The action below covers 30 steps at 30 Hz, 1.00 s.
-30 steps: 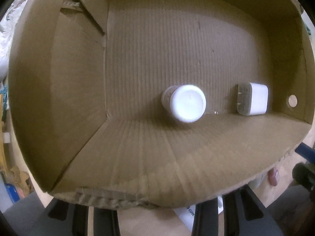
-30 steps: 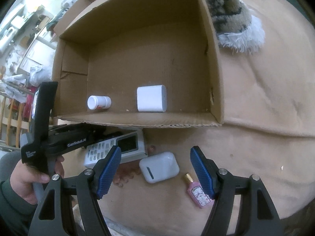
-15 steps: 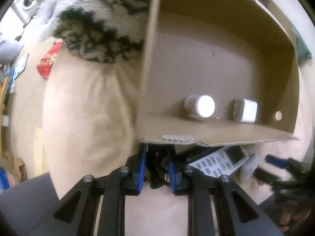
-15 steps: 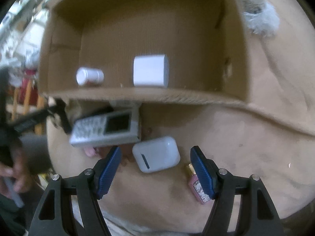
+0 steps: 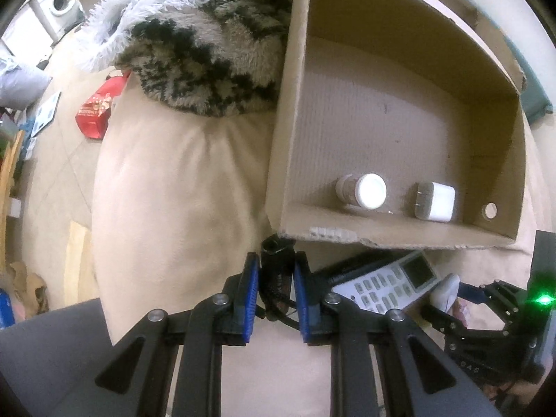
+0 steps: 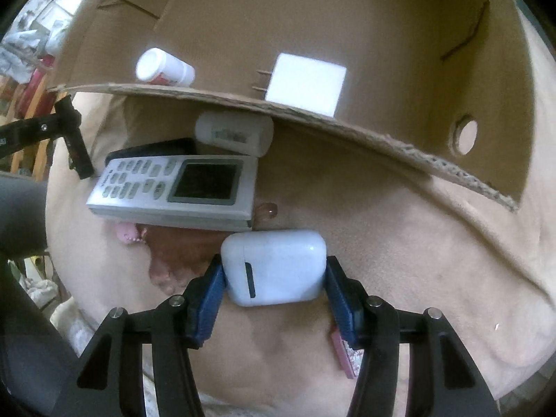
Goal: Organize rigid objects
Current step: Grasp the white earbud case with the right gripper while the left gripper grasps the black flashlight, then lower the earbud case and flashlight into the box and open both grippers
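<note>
Pointing both grippers steeply down over the beige cushion (image 5: 166,187), I am working just in front of the cardboard box (image 5: 299,111), which is sitting on it. My left gripper (image 5: 276,288) is keeping its fingers (image 5: 249,299) narrow, pinching a small black object (image 5: 276,260) by the box's near left corner; I cannot make out what that object is, as the blue pads are covering most of it. My right gripper (image 6: 274,278) is closing its fingers (image 6: 212,295) on the white earbud case (image 6: 274,266), which is lying on the cushion in front of the box's near edge; the pads are meeting both of its sides.

Inside the box, a white pill bottle (image 5: 363,191) and a white charger (image 5: 434,201) are lying against the near wall. Just outside that wall, a grey remote (image 6: 173,184) is resting across a dark flat thing and a pink item, both mostly hidden under it. A white tube (image 6: 234,132) is lying tucked under the box's edge, and a pink bottle (image 6: 342,351) is peeking out behind my right finger, largely covered. A furry blanket (image 5: 208,41) is lying by the box's left wall.
</note>
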Tool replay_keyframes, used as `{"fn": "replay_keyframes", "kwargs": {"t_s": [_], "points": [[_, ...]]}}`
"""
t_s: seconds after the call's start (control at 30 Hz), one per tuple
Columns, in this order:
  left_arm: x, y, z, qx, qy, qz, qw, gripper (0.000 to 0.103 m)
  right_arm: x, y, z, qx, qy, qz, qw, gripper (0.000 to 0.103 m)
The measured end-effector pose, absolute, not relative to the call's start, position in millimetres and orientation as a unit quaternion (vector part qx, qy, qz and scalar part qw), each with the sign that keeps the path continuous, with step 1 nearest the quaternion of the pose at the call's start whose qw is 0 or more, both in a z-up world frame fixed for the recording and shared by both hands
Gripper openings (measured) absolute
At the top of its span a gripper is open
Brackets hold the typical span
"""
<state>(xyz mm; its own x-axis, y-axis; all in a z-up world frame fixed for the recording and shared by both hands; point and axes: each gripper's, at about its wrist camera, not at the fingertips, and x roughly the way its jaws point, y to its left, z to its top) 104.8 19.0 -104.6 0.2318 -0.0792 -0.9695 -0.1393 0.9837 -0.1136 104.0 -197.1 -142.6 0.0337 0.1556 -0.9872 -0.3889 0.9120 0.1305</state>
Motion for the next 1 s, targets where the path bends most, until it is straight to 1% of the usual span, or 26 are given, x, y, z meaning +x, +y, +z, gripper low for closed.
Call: {"fn": "replay_keyframes", "kwargs": {"t_s": [0.03,0.37,0.57,0.87,1.0], "points": [[102,19,-104,-0.089,0.618,0.018,0.781,0.012,103,-198,-139,-0.086,0.665,0.191,0.717,0.059],[75,21,-70,-0.083,0.587,0.010,0.805,0.012,73,-208,-90,-0.054,0.615,0.212,0.757,0.059],[65,26,-37,-0.081,0.552,0.004,0.830,0.012,76,-214,-65,-0.027,0.580,0.224,0.783,0.059],[68,19,1,-0.081,0.520,-0.023,0.850,0.012,80,-224,-5,-0.011,0.534,0.233,0.812,0.059],[80,14,20,-0.100,0.515,-0.057,0.850,0.012,92,-217,20,-0.009,0.513,0.238,0.825,0.059]]}}
